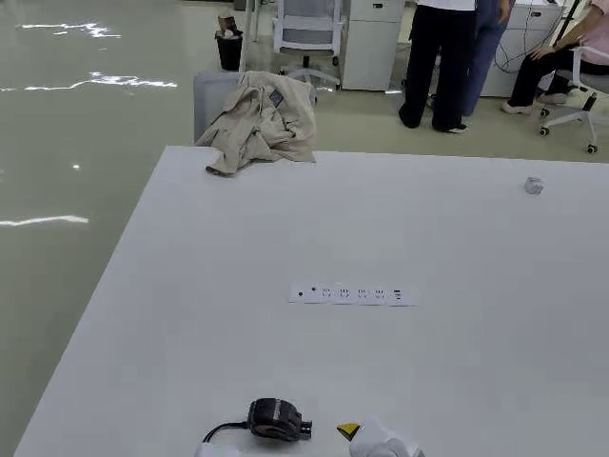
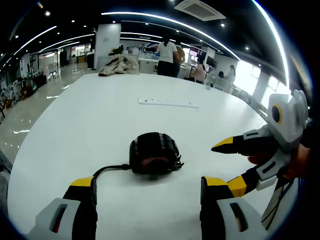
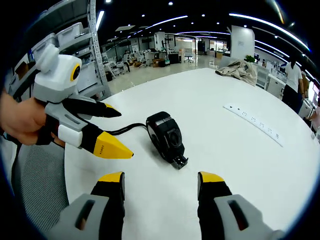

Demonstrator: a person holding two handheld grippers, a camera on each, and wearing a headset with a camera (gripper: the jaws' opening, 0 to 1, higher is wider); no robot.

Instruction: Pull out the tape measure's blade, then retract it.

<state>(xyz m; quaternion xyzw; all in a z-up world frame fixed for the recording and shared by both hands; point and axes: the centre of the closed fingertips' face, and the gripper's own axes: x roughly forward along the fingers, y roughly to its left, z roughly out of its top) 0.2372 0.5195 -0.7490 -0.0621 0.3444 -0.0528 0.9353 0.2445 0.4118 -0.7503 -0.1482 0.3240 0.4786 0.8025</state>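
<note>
**Tape on the big white worktop (image 1: 400, 228), both grippers open & empty.**
L gripper (image 2: 150, 181) & R gripper (image 3: 161, 176) both point at the tape (image 3: 167, 134), fingers wide apart, nothing held. Tape lies by the worktop's near edge, just ahead of both grippers & btw them, touching neither. Its black strap (image 3: 132, 129) runs off toward the L fingers. Its mouth end w/ the blade tip (image 3: 180, 161) faces the R fingers. So I think R is best placed to pinch the tip & pull, while L holds the body. Blade looks all the way in.
</note>
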